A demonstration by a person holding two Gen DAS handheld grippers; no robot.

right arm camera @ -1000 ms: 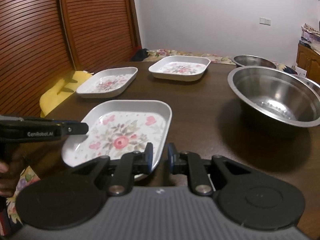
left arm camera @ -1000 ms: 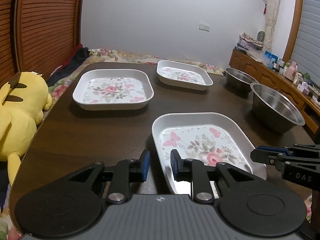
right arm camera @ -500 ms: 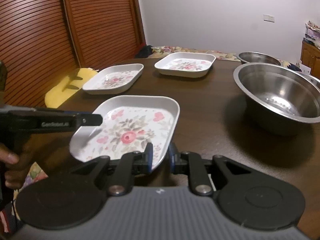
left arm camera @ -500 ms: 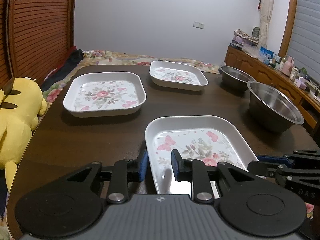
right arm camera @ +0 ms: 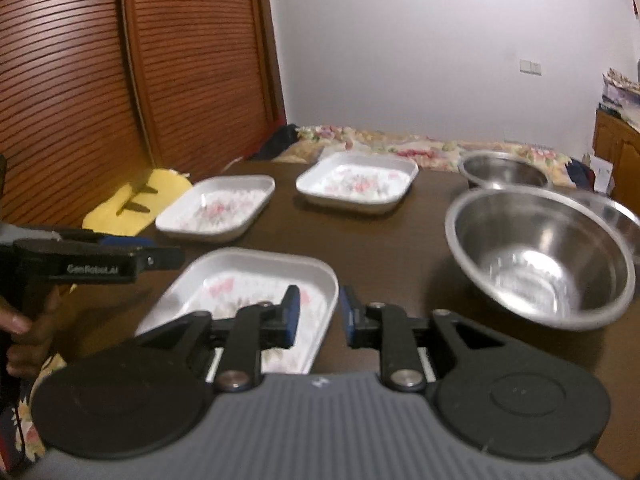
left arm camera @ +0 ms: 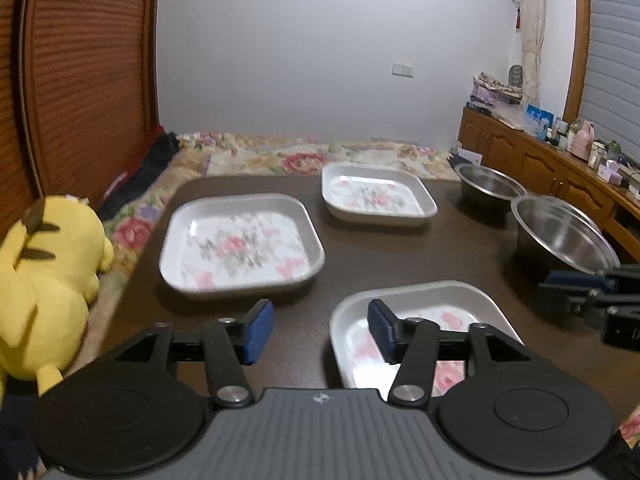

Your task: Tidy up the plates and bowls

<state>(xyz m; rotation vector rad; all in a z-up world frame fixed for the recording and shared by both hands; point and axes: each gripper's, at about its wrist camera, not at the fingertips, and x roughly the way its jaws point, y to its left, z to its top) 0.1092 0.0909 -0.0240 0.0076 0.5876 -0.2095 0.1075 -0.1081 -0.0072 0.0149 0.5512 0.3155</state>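
Now we let go of the near plate (left arm camera: 460, 300) at lower centre: left gripper (left arm camera: 320, 334) and right gripper (right arm camera: 318, 316) fingers opening (pads off its rim); next, we judge, comes another plate.

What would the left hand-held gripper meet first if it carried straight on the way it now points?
Probably the bare dark table, in the gap between the near floral plate and the left floral plate. The left hand-held gripper points downward with its jaws opening and nothing between them; depth is uncertain.
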